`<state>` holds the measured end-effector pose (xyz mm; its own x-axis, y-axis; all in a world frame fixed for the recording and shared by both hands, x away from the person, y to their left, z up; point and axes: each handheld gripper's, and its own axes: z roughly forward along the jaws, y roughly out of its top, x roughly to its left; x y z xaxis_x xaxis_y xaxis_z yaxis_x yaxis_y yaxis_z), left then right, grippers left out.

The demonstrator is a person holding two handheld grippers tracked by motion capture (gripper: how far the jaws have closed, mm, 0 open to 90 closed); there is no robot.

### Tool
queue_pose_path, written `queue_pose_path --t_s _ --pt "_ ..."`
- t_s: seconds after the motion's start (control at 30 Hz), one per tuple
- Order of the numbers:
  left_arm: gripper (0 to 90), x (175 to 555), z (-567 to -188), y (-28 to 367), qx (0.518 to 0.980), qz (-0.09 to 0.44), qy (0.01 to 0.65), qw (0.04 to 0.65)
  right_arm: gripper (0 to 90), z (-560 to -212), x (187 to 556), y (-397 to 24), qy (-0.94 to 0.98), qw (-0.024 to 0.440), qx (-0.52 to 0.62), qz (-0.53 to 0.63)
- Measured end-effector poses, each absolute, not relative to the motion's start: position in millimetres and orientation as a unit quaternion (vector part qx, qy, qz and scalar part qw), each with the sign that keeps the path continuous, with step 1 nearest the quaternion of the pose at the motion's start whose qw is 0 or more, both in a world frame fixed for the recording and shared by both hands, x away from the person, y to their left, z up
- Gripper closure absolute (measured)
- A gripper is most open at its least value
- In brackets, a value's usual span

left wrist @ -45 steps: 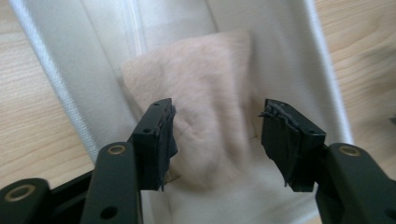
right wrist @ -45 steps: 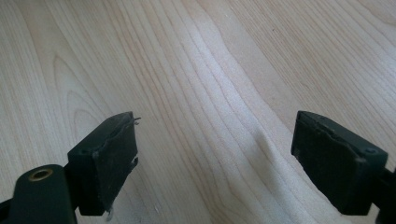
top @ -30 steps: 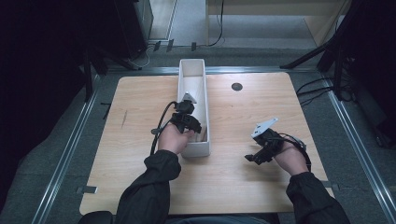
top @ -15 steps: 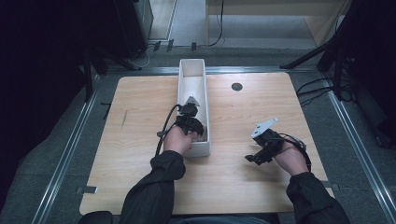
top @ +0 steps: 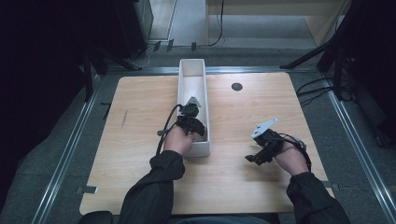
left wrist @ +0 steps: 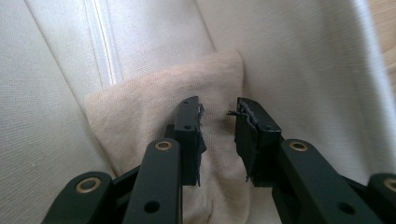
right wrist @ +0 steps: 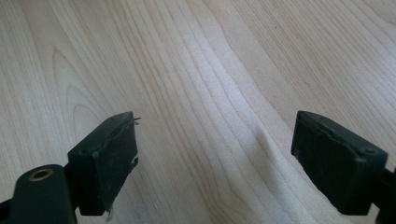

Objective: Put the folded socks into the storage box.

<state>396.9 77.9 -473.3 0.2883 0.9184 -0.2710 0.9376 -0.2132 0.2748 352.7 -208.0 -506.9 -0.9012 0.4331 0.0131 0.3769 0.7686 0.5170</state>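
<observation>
1. inside the white bin [top: 200,74], the left tool [left wrist: 218,119] hangs with jaws slightly parted just over a beige cloth [left wrist: 140,112], not gripping it.
2. right tool [right wrist: 215,154] gapes wide above bare worktop [right wrist: 187,70].

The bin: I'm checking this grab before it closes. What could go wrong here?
1. The left tool hangs slightly open over the beige cloth; closing may pinch just a thin fold, which could slip.
2. Deep in the narrow white bin, it may drag or tip the bin on lifting.
</observation>
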Motion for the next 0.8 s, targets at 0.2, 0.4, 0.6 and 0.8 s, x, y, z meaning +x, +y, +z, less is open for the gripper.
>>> queue_pose_path --t_s 0.2,0.4,0.6,0.8 --pt "61.6 391.8 -461.9 80.3 0.784 -0.022 0.585 0.205 14.4 -506.8 352.7 -208.1 0.939 0.053 0.216 0.262" --pt "54.5 386.6 -446.8 85.4 0.791 -0.02 0.57 0.221 14.4 -506.9 352.5 -207.7 0.939 0.053 0.216 0.261" --pt "50.6 379.9 -435.7 91.9 0.799 -0.024 0.554 0.234 14.4 -507.2 352.9 -207.8 0.939 0.055 0.215 0.261" --pt "46.5 373.2 -425.6 103.7 0.8 -0.027 0.546 0.249 14.4 -507.1 352.7 -207.7 0.939 0.054 0.216 0.262"
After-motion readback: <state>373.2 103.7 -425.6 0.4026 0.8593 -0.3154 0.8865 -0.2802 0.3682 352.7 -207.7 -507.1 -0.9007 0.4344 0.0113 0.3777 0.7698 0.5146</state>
